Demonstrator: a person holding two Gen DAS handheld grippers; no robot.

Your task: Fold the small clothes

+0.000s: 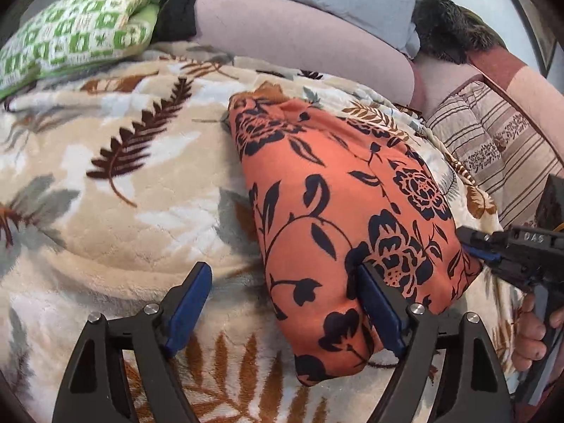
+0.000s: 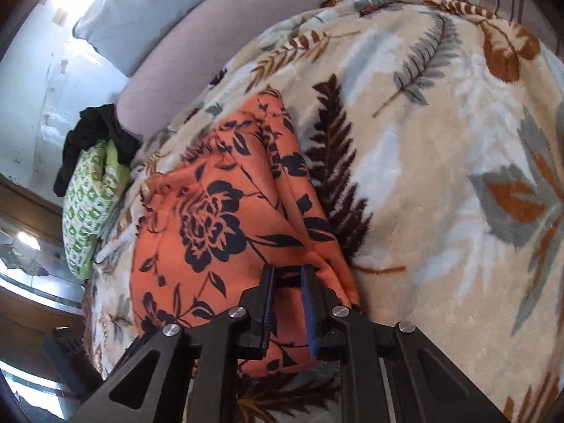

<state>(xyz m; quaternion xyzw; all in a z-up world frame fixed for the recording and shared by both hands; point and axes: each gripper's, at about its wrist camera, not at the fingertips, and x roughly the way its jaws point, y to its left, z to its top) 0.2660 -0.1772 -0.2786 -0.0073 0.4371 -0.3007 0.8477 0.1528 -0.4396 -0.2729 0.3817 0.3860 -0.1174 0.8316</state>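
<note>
An orange garment (image 1: 338,211) with a black flower print lies folded into a long strip on a leaf-patterned fleece blanket (image 1: 134,190). My left gripper (image 1: 285,282) is open over the garment's near left edge, and its right finger (image 1: 377,299) rests on the cloth. My right gripper (image 1: 472,246) comes in from the right at the garment's right edge. In the right wrist view the garment (image 2: 211,218) fills the middle, and the right gripper (image 2: 287,282) stands partly open, its jaws a narrow gap apart with a fold of the orange cloth between them.
A green and white patterned cloth (image 1: 70,35) and a black garment (image 1: 169,3) lie at the far left of the bed. A pink headboard cushion (image 1: 289,28) runs along the back. A striped quilt (image 1: 493,141) lies at the right. The blanket (image 2: 440,176) spreads right of the garment.
</note>
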